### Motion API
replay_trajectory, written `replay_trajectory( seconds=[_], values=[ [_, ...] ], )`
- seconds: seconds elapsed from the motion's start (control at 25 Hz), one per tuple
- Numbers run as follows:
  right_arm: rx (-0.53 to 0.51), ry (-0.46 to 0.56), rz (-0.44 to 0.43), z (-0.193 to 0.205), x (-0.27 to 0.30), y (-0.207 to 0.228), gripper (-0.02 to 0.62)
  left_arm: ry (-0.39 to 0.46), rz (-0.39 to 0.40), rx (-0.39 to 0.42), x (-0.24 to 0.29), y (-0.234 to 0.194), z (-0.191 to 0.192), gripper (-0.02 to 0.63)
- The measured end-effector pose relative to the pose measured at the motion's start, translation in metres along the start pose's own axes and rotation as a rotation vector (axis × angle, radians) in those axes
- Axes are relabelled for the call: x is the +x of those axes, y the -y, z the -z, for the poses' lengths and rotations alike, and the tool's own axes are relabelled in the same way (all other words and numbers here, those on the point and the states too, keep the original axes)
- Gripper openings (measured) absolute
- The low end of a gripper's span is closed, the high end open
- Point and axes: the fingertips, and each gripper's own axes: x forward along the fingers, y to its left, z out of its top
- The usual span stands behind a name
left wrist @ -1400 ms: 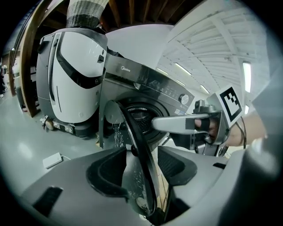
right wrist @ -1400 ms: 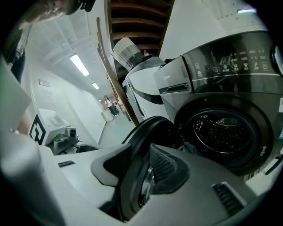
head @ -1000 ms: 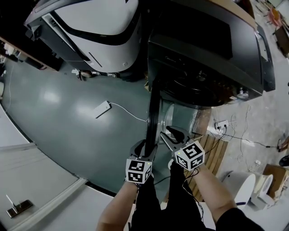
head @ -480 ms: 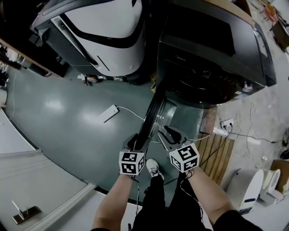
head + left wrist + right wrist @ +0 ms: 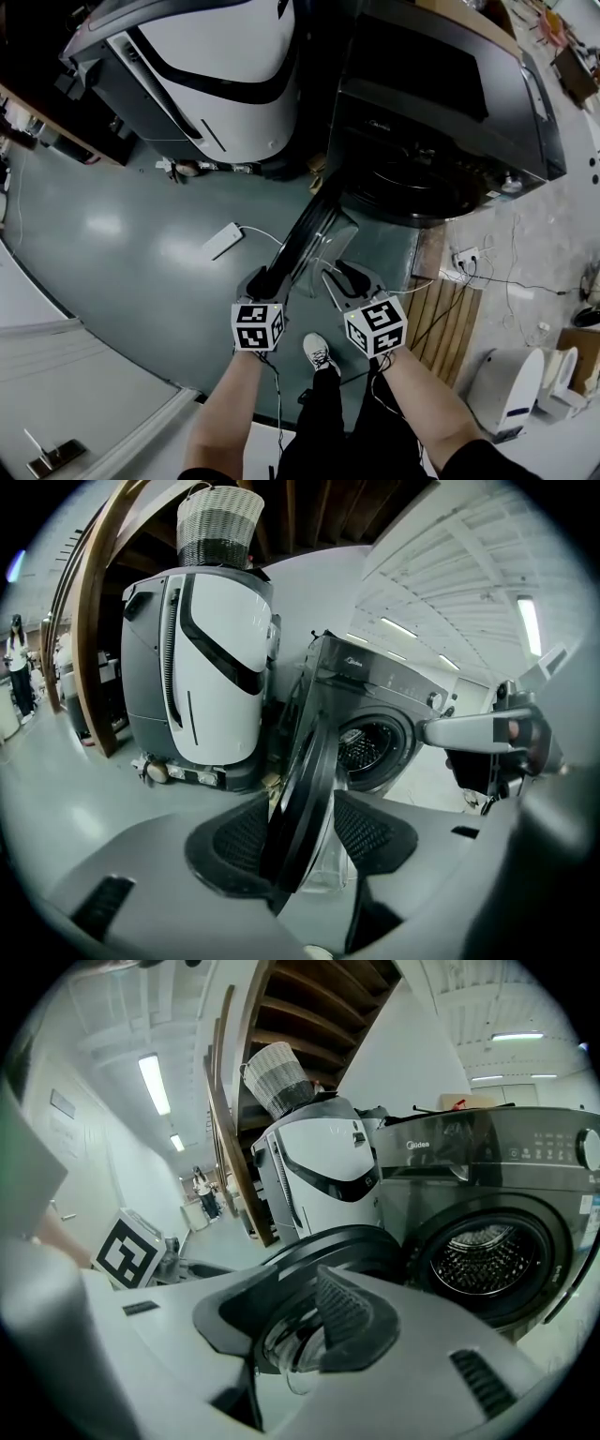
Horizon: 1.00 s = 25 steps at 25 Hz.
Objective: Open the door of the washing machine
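One door (image 5: 305,246), hinged on the one dark front-loading washing machine (image 5: 441,103), stood swung well out from the drum opening (image 5: 483,1258). In the head view it was edge-on and slanted toward the lower left. Versus a second earlier: it ran nearly straight down the picture then, so it had swung wider, and both grippers had shifted left with it. Two grippers: the left gripper (image 5: 265,281) was clamped on the door's black rim, one pad on each face. The right gripper (image 5: 349,279) had its jaws parted at the door's inner side, with the glass bowl (image 5: 291,1340) showing between them; contact not clear. Around that: one white and black machine (image 5: 211,66) just left of the washer, one woven basket (image 5: 220,522) on top of it, one white power strip (image 5: 223,241) on the grey-green floor (image 5: 122,216), one slatted wooden board (image 5: 448,314) right of the door, and one shoe (image 5: 319,352) below the grippers.
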Motion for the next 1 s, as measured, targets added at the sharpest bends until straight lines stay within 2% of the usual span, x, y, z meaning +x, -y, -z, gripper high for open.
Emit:
replay_trajectory(
  seconds=[0.16, 0.32, 0.48, 0.52, 0.6, 0.72, 0.84, 1.0],
  values=[
    [-0.007, -0.001, -0.008, -0.003, 0.009, -0.002, 0.133, 0.007, -0.009, -0.004, 0.002, -0.011, -0.005, 0.233],
    [-0.016, -0.009, -0.017, -0.009, 0.011, -0.005, 0.133, 0.015, -0.013, -0.052, -0.005, -0.017, -0.010, 0.233],
    [-0.042, -0.004, -0.014, -0.025, 0.000, -0.005, 0.129, 0.035, -0.003, -0.033, -0.023, -0.008, -0.022, 0.232],
    [-0.048, 0.001, -0.011, -0.031, -0.004, -0.004, 0.115, 0.045, 0.003, -0.028, -0.029, -0.004, -0.028, 0.232],
    [-0.052, 0.016, -0.007, -0.046, -0.016, -0.005, 0.027, 0.071, 0.014, -0.013, -0.043, 0.005, -0.043, 0.220],
    [-0.062, 0.046, -0.006, -0.069, -0.039, -0.009, 0.018, 0.125, 0.021, 0.030, -0.069, 0.020, -0.069, 0.145],
    [-0.086, 0.063, 0.018, -0.089, -0.071, -0.011, 0.017, 0.184, 0.023, 0.056, -0.095, 0.039, -0.097, 0.032],
    [-0.102, 0.103, 0.068, -0.112, -0.118, -0.010, 0.017, 0.246, 0.089, 0.100, -0.126, 0.075, -0.132, 0.023]
  ],
)
